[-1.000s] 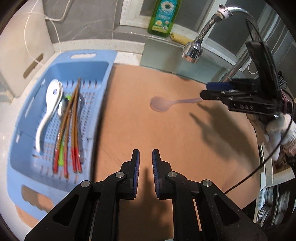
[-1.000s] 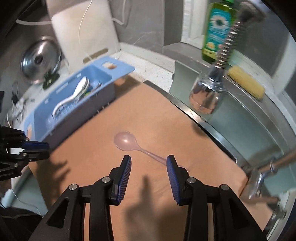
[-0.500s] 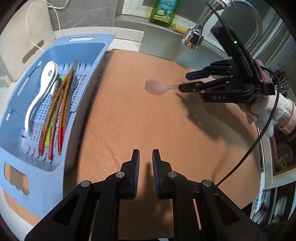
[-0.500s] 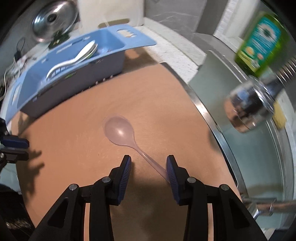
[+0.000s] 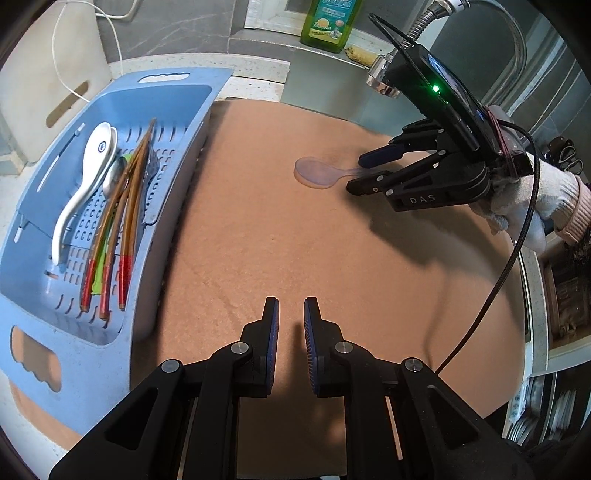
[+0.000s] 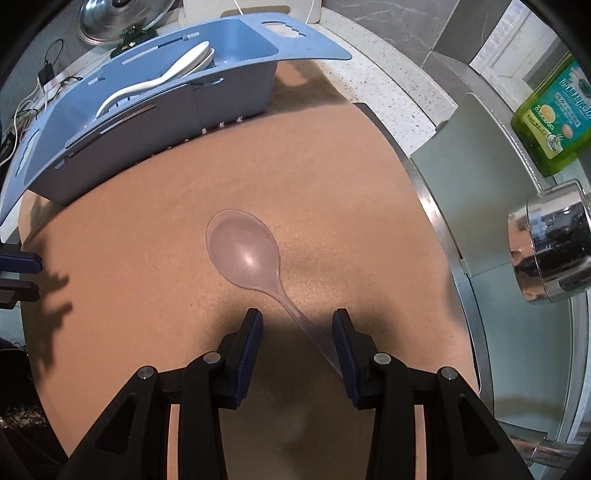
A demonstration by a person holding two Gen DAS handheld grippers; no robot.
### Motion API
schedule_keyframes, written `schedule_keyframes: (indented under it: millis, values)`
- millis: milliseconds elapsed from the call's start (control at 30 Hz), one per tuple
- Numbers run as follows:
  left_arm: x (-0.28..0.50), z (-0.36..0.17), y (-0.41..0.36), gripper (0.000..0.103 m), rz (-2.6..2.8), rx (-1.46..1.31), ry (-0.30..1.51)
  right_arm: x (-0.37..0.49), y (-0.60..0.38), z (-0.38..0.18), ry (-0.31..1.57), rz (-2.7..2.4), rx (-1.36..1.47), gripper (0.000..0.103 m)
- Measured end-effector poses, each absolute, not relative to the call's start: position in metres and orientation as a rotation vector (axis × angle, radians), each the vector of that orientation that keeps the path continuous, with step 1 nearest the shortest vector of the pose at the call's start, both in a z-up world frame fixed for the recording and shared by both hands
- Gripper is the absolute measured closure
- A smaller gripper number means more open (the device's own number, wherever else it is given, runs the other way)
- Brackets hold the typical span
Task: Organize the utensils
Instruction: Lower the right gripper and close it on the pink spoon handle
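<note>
A translucent pink spoon (image 6: 243, 254) lies on the brown mat (image 5: 295, 258), bowl pointing toward the blue basket (image 5: 184, 77). My right gripper (image 6: 297, 314) stands open, pointing steeply down, its fingers astride the spoon's handle, which runs close along the right pad. In the left wrist view the right gripper (image 5: 357, 172) sits at the handle end of the spoon (image 5: 314, 173). My left gripper (image 5: 291, 302) hovers over bare mat, nearly shut with a narrow gap and nothing in it. The basket holds a white spoon (image 5: 92, 162), a metal spoon (image 5: 112, 177) and red-tipped chopsticks (image 5: 125, 221).
A chrome faucet head (image 6: 546, 247) hangs over the sink to the right of the mat. A green dish soap bottle (image 6: 550, 118) and a sponge (image 5: 360, 53) stand on the ledge behind. A white board (image 5: 48, 92) and a pot lid (image 6: 118, 18) lie beyond the basket.
My right gripper has come down onto the pink spoon and rolled, so its fingers now straddle the handle. The left gripper has stayed over the mat, jaws unchanged.
</note>
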State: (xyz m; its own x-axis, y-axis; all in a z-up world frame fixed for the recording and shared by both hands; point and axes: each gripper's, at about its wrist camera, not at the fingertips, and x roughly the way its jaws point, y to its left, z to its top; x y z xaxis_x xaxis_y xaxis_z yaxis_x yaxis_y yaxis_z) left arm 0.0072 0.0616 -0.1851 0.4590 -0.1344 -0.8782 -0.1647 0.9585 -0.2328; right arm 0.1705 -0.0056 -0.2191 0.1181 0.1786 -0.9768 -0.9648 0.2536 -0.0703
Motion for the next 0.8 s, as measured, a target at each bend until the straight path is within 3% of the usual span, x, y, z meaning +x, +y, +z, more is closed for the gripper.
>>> schedule_keyframes:
  millis: [400, 800]
  values:
    - [0.010, -0.186, 0.066, 0.091, 0.014, -0.306, 1.095, 0.164, -0.014, -0.216, 1.248, 1.067, -0.858, 0.067]
    - [0.016, -0.188, 0.067, 0.091, -0.002, -0.298, 1.096, 0.151, -0.040, -0.212, 1.356, 1.086, -0.557, 0.067]
